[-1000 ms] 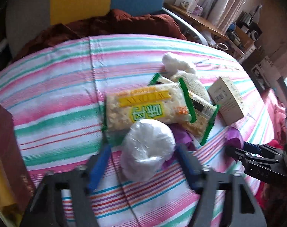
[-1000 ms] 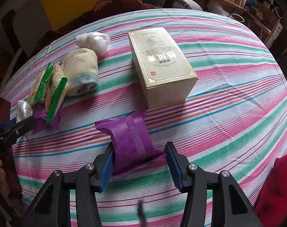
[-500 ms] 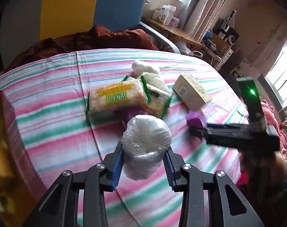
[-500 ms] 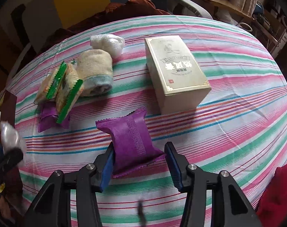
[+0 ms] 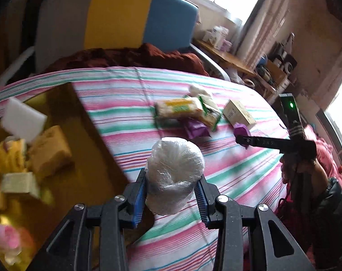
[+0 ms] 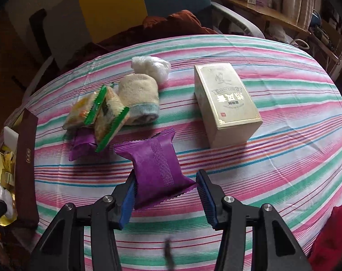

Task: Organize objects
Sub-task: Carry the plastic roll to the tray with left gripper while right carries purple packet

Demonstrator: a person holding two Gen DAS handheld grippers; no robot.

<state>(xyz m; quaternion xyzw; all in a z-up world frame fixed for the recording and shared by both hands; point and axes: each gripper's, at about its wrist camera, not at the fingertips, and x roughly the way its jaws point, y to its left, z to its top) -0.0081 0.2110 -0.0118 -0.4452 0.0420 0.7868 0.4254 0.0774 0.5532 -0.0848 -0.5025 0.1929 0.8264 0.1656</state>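
**A:** Striped cloth in pink, green and white is covering the table, and at its left edge a dark box with a gold lining is sitting open with small packets inside. What is the left hand-held gripper carrying?

**B:** Its jaws have just been closing, and they are now pinching a wrapped white bundle at its lower half, lifted clear near that left edge. It is looking light, soft and crinkly; I judge the film slippery, so gripping low on the bulge is sensible.

**A:** And to the right?

**B:** The right hand-held gripper is straddling a purple foil packet lying near the front edge, narrowed around its lower end; its left side is against the left pad, but I can't tell if the right pad is touching. Puffy, ridged, probably crushable, so it should be taken by the flat sides.
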